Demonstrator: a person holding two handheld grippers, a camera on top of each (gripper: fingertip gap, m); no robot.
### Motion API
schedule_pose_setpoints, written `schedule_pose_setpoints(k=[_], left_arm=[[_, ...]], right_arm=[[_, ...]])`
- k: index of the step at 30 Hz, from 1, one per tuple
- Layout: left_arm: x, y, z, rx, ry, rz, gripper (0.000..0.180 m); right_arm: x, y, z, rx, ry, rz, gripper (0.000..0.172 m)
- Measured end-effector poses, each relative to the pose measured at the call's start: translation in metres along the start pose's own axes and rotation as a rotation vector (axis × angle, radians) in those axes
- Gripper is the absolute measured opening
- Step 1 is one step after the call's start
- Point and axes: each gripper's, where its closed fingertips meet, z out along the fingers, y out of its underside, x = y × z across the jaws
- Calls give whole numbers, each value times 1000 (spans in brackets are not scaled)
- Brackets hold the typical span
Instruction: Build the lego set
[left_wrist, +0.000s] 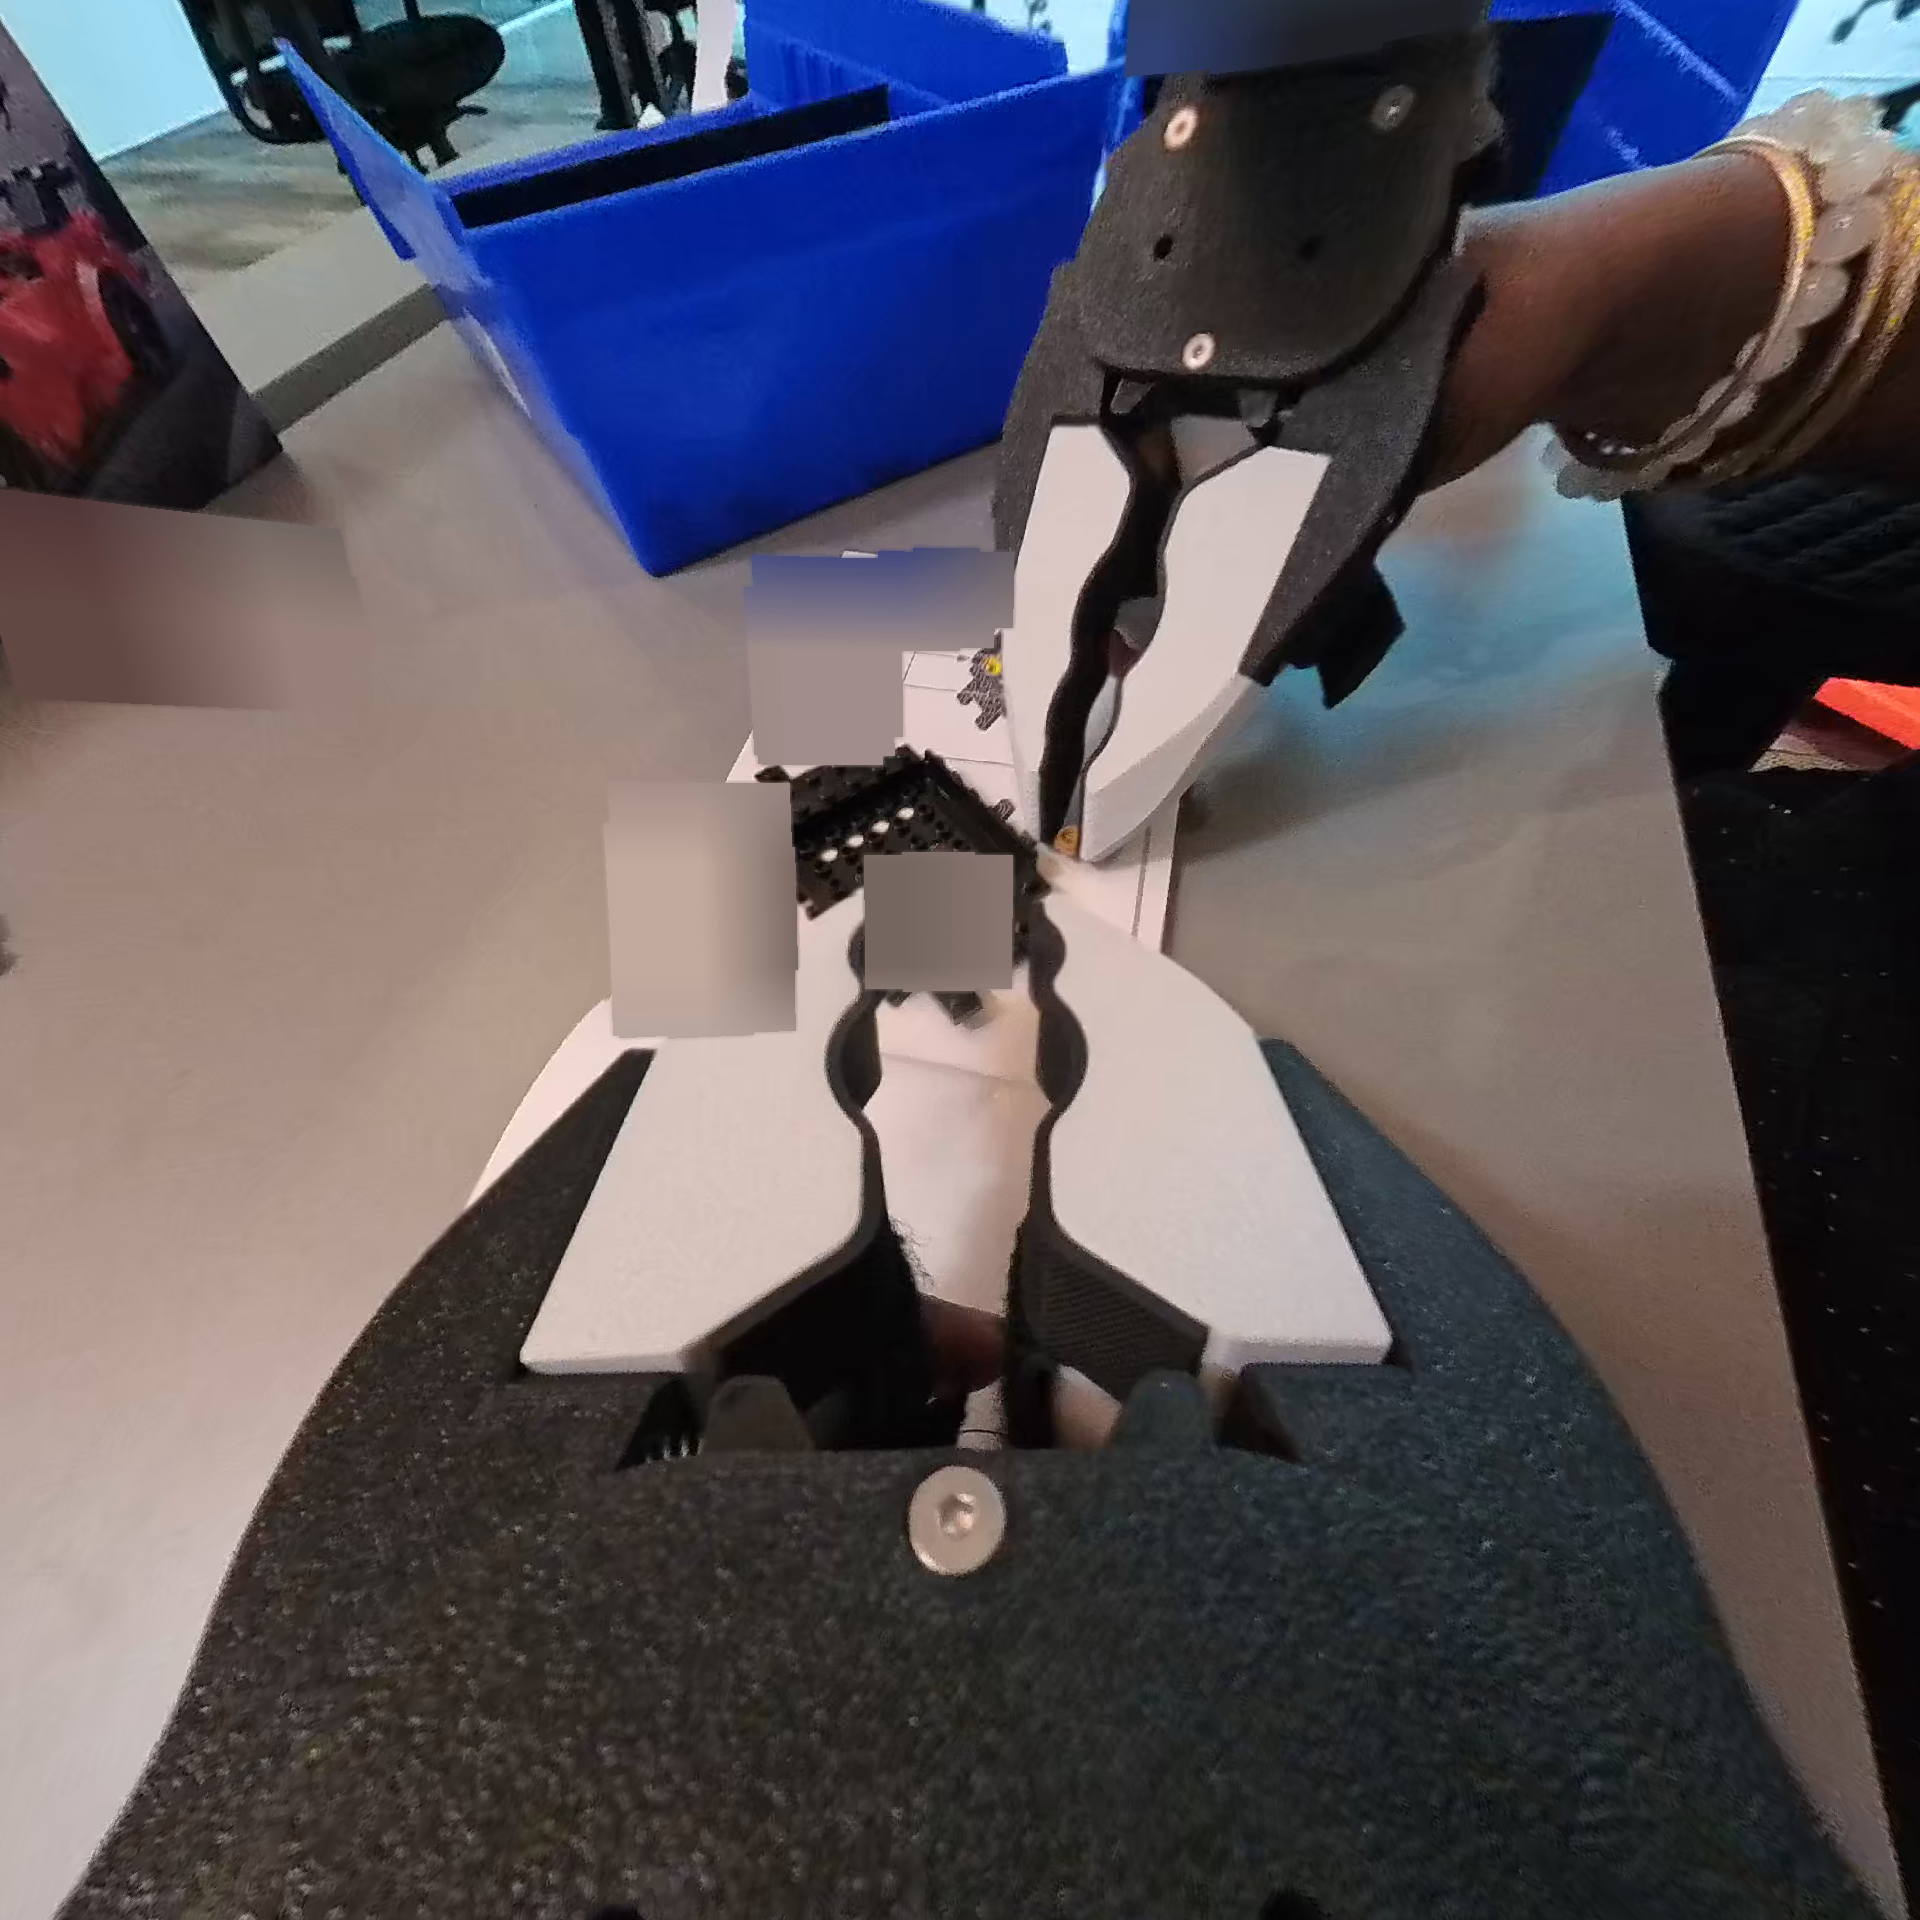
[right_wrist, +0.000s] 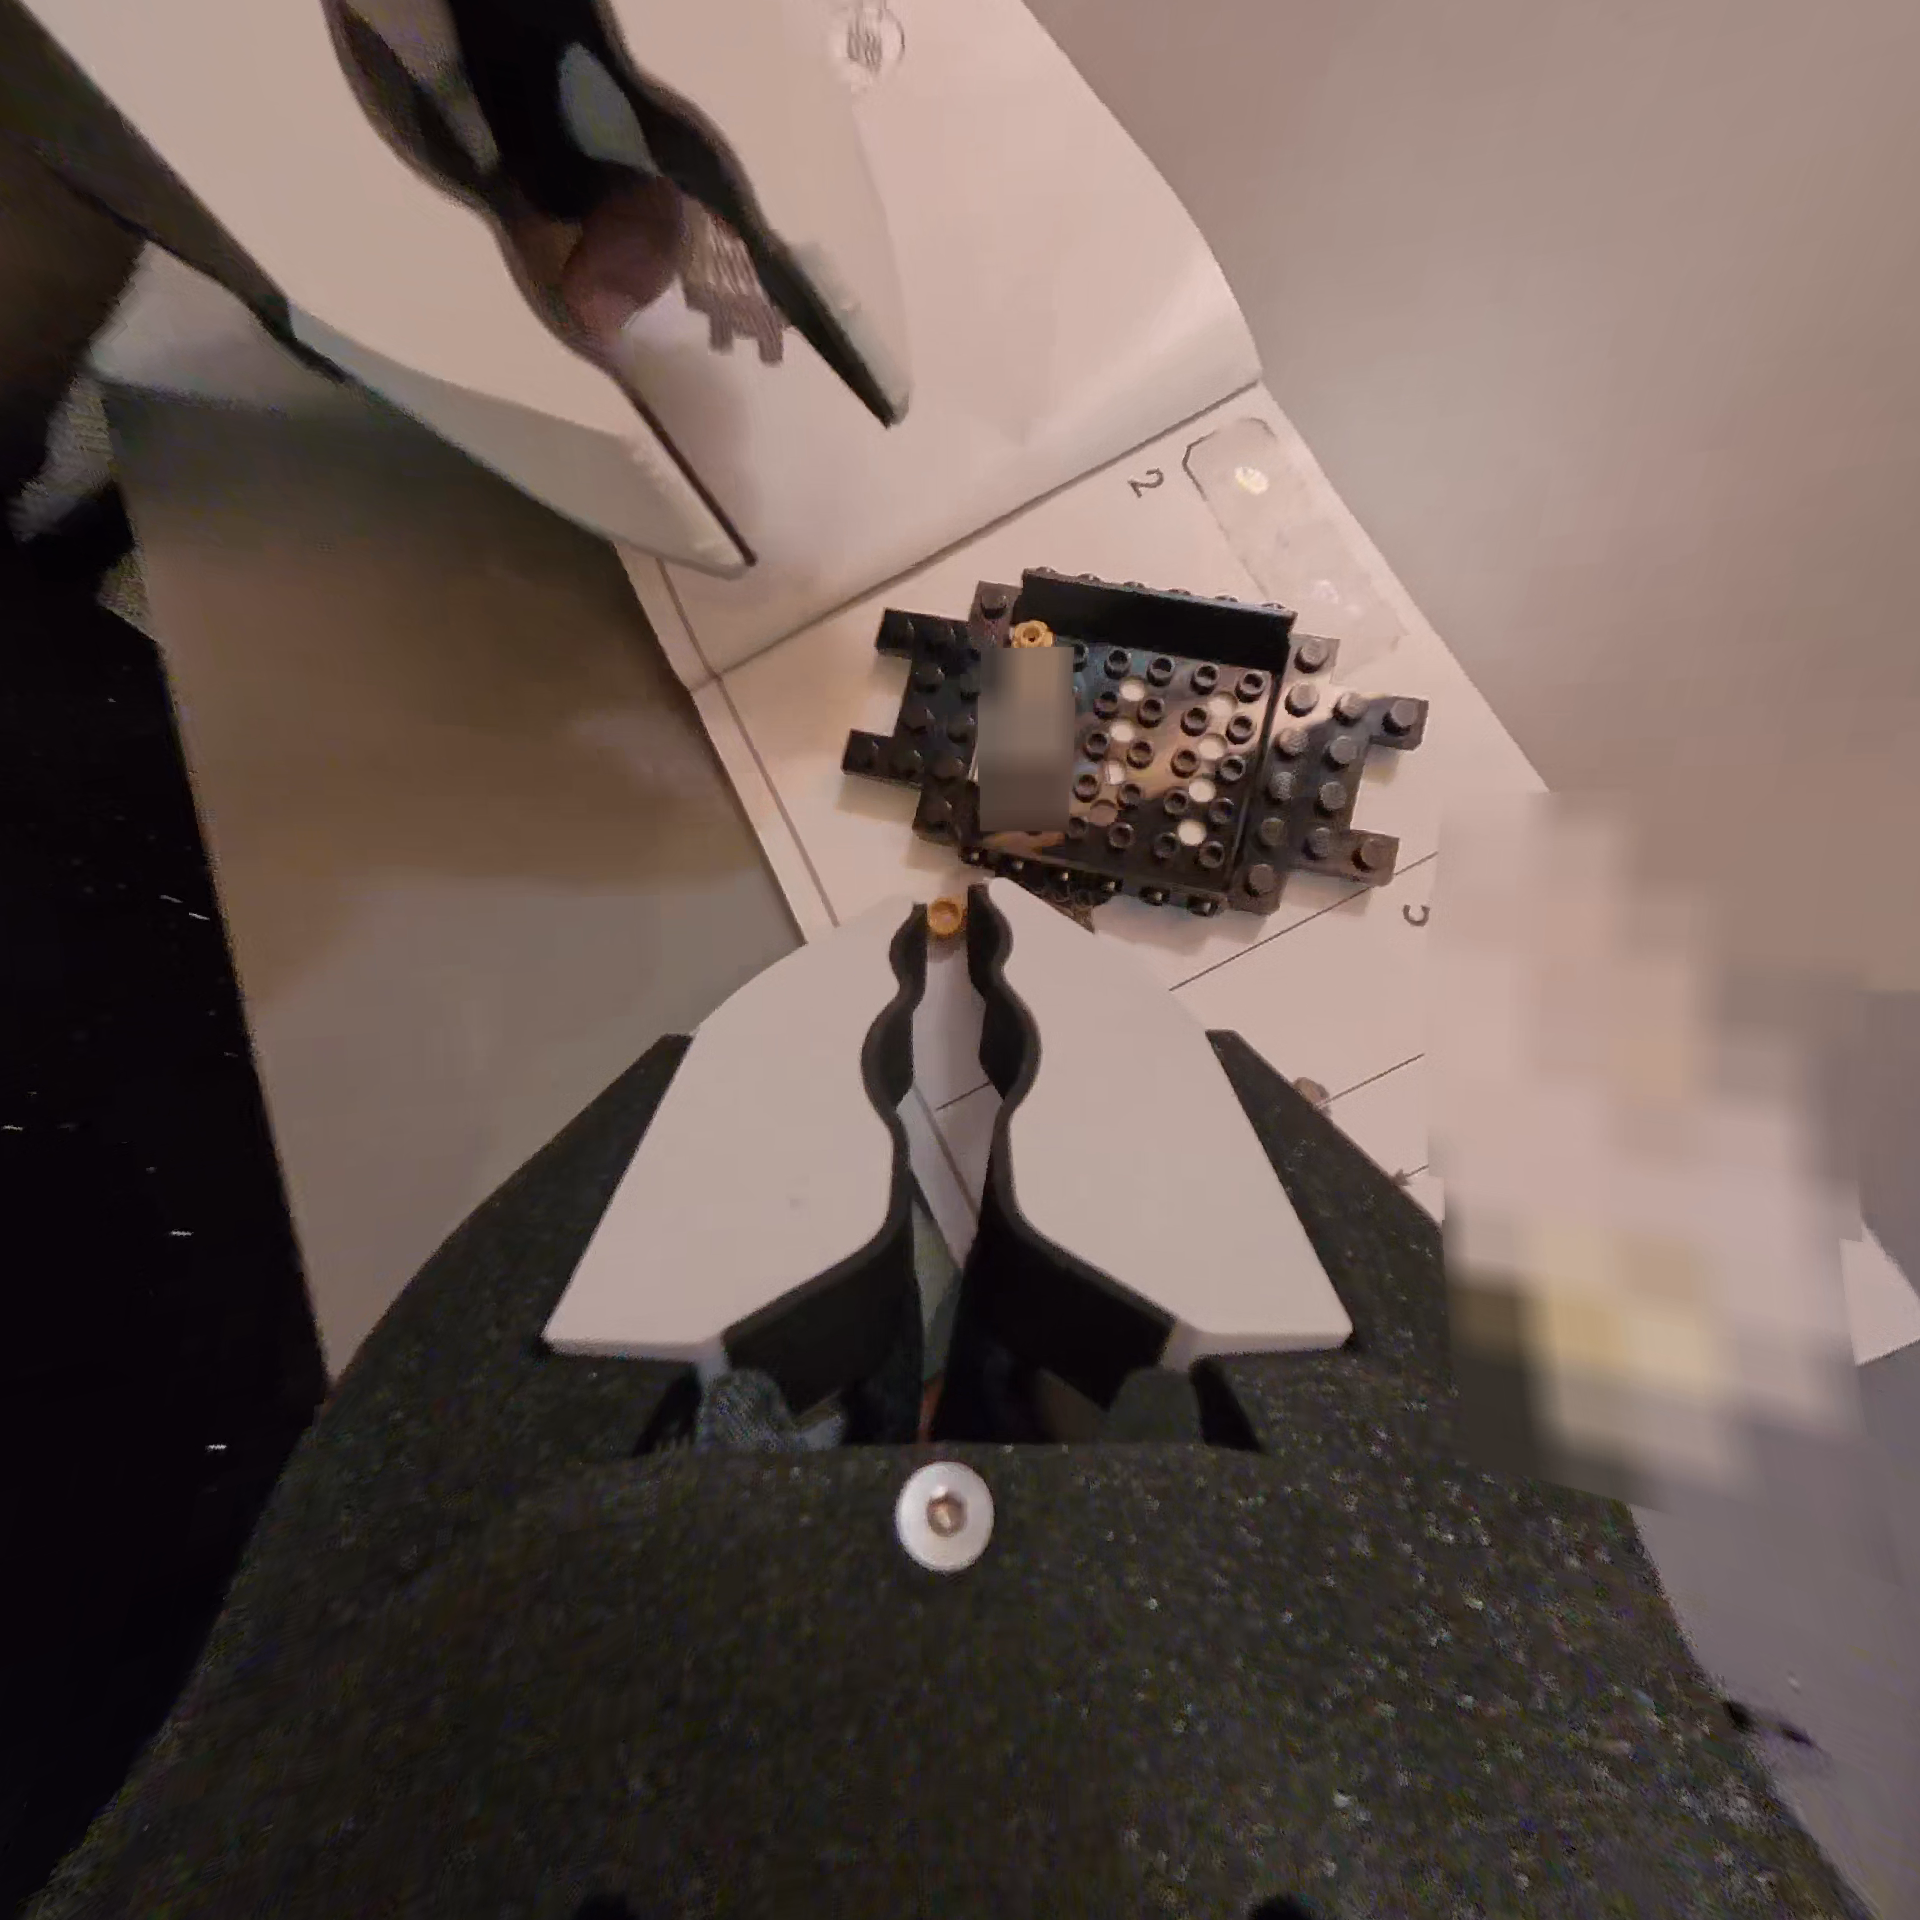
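A black studded brick assembly (right_wrist: 1143, 748) lies on a white printed sheet (right_wrist: 1039, 312); a small gold round stud (right_wrist: 1031, 634) sits on its far left corner. My right gripper (right_wrist: 948, 906) is shut on another small gold round stud (right_wrist: 945, 917), just short of the assembly's near edge. In the left wrist view the right gripper (left_wrist: 1070, 842) shows this stud (left_wrist: 1065, 836) at its tips, beside the assembly (left_wrist: 894, 821). My left gripper (left_wrist: 940, 935) is open, close behind the assembly. In the right wrist view the left gripper (right_wrist: 816, 488) is blurred, up left of the assembly, with nothing between its fingers.
Blue plastic bins (left_wrist: 779, 343) stand at the back of the grey table (left_wrist: 312, 1039). A person's hand with bracelets (left_wrist: 1662, 312) holds the right gripper. The table's dark right edge (left_wrist: 1818, 1039) is close by. A dark box (left_wrist: 94, 312) stands at far left. The tips of one gripper are about 7 cm away from the tips of the other.
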Motion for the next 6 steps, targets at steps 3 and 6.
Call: schedule_pose_setpoints(k=[3,6], left_arm=[[4,-16,-2,91,-1,50,26],[10,-52,-11,289,-45,124,25]], right_arm=[[-14,-29,-19,232,-183,185,7],[-32,-82,-59,620,-537,443,7]])
